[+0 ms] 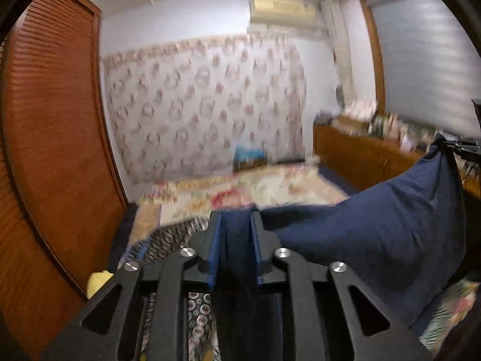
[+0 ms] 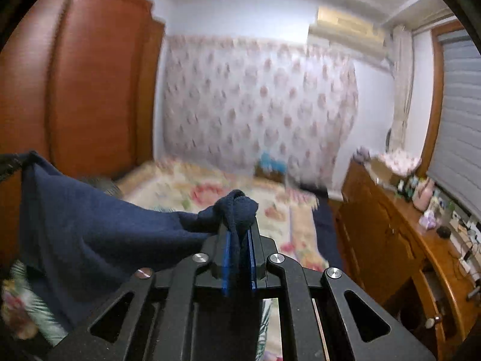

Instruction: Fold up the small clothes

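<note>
One navy garment (image 1: 375, 234) stretches across mid-frame between two grippers, left gripper (image 1: 236, 215) and right gripper (image 2: 239, 225), each clamped tight on a corner.

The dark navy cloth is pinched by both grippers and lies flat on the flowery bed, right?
Not quite. The dark navy cloth is pinched by both the left gripper and the right gripper, but it hangs stretched in the air above the flowery bed, as both wrist views show.
</note>
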{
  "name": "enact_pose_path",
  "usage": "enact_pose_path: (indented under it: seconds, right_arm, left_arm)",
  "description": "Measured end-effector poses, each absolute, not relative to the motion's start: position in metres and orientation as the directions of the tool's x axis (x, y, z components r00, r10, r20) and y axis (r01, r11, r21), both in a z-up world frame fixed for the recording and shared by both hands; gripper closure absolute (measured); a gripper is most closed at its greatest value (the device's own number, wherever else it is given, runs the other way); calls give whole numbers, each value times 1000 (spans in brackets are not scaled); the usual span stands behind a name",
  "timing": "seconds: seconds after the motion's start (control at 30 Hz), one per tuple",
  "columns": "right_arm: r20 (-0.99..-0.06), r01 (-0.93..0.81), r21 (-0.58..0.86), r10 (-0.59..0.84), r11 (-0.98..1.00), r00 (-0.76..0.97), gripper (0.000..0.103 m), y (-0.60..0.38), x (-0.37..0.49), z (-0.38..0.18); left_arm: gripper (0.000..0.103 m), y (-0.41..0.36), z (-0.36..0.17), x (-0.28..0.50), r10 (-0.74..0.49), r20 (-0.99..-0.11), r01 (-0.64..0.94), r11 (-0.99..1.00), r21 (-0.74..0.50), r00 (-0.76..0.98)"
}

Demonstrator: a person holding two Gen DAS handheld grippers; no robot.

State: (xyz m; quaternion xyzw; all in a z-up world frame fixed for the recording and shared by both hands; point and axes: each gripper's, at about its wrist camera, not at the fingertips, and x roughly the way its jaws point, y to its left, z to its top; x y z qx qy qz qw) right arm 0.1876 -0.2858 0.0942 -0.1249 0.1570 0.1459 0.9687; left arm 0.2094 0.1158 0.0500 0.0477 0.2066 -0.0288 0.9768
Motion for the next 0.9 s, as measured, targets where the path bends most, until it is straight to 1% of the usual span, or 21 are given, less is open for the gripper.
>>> enact_pose_path:
  seconds: [0.03, 0.07, 0.1, 0.13, 0.17, 0.2, 0.23, 0.27, 0.3, 0.4, 0.53, 0.57, 0.7, 0.87, 0.9]
  right_arm:
    - [-393, -298, -206, 200, 932, 897, 76, -277, 215, 76]
    - [-455, -261, -221, 137, 940, 880, 69, -271, 241, 56]
    - [-504, -218, -232, 74, 948, 860, 68, -268, 263, 36]
    - [-529, -189, -231, 40, 954, 848, 65, -268, 276, 20]
    - [-543, -181, -222, 33, 958, 839, 59, -269, 281, 10]
    - [-557, -184, -195, 46, 963, 829, 55, -272, 283, 0]
    - [-563, -194, -157, 74, 968, 823, 47, -276, 280, -8]
    - [-566, -204, -130, 96, 970, 819, 41, -278, 276, -13]
    - [-571, -213, -111, 113, 971, 813, 41, -282, 274, -17]
    - [-575, -237, -74, 153, 969, 804, 40, -300, 258, -19]
    - [-582, -276, -23, 211, 961, 785, 40, -336, 245, -22]
    - [-585, -276, -10, 218, 961, 781, 40, -347, 236, -16]
    - [-602, -281, 41, 249, 959, 759, 41, -366, 208, -23]
    - [-645, -301, 94, 288, 949, 708, 41, -378, 198, -35]
    - [-655, -303, 93, 287, 949, 699, 41, -379, 202, -39]
  left_arm:
    - [79, 116, 33, 228, -24, -451, 70, 994, 86, 892]
    - [77, 119, 20, 240, -37, -480, 81, 994, 71, 877]
    - [68, 121, 11, 244, -53, -492, 89, 995, 50, 869]
    - [62, 120, 3, 244, -66, -502, 96, 995, 34, 862]
    - [58, 123, -6, 241, -94, -508, 112, 994, 6, 856]
    - [54, 122, -9, 235, -110, -515, 124, 992, -7, 850]
    - [49, 122, -14, 230, -119, -523, 132, 991, -13, 844]
    - [35, 121, -17, 225, -129, -527, 140, 990, -18, 840]
    - [26, 119, -20, 217, -151, -532, 160, 987, -29, 833]
    - [23, 112, -28, 200, -183, -553, 193, 980, -41, 813]
    - [23, 95, -41, 182, -174, -569, 202, 979, -14, 803]
    - [23, 91, -46, 177, -176, -580, 206, 979, -16, 795]
    - [23, 78, -70, 161, -204, -620, 228, 973, -41, 757]
    - [23, 67, -104, 160, -212, -719, 239, 969, -66, 662]
    - [23, 65, -108, 161, -208, -724, 236, 970, -64, 657]
